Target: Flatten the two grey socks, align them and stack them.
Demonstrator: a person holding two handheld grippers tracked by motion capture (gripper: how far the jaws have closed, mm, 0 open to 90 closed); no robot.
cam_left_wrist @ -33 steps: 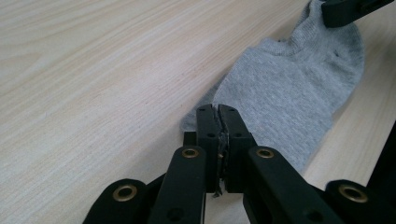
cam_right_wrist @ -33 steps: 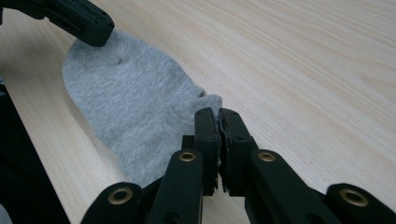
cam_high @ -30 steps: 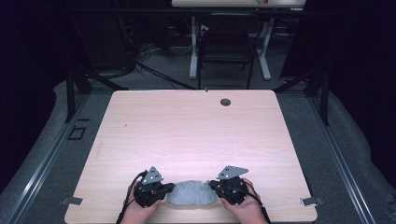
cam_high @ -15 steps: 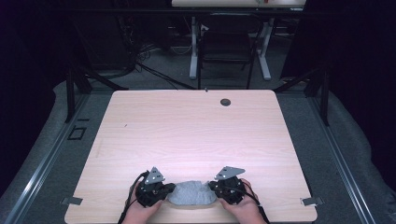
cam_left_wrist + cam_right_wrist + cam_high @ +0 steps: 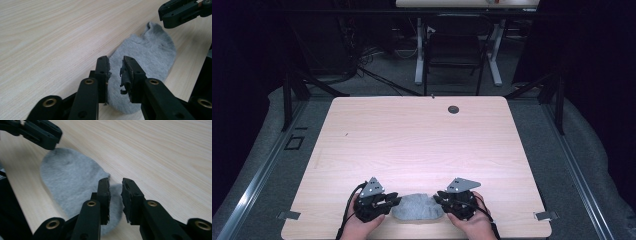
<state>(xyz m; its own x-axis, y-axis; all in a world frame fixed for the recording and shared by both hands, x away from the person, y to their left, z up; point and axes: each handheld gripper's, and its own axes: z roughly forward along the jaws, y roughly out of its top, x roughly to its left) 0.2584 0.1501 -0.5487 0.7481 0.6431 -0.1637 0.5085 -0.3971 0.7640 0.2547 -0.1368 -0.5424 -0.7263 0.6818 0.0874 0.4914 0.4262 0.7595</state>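
Sock (image 5: 417, 208) flat at counter (image 5: 422, 145) six o'clock. Left tongs (image 5: 115, 65) and right tongs (image 5: 115, 187) just opening, narrowly parted, gripping nothing.

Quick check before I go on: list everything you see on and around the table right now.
sock: one, grey, flat at the table's near edge, between both grippers
table: one, light wood
cable hole: one, dark, far right of tabletop
chair: one, dark, behind the table
left gripper: one, black, jaws just been opening, apart over the sock's end
right gripper: one, black, jaws just been opening, apart over the other end
hands: two, at the near edge
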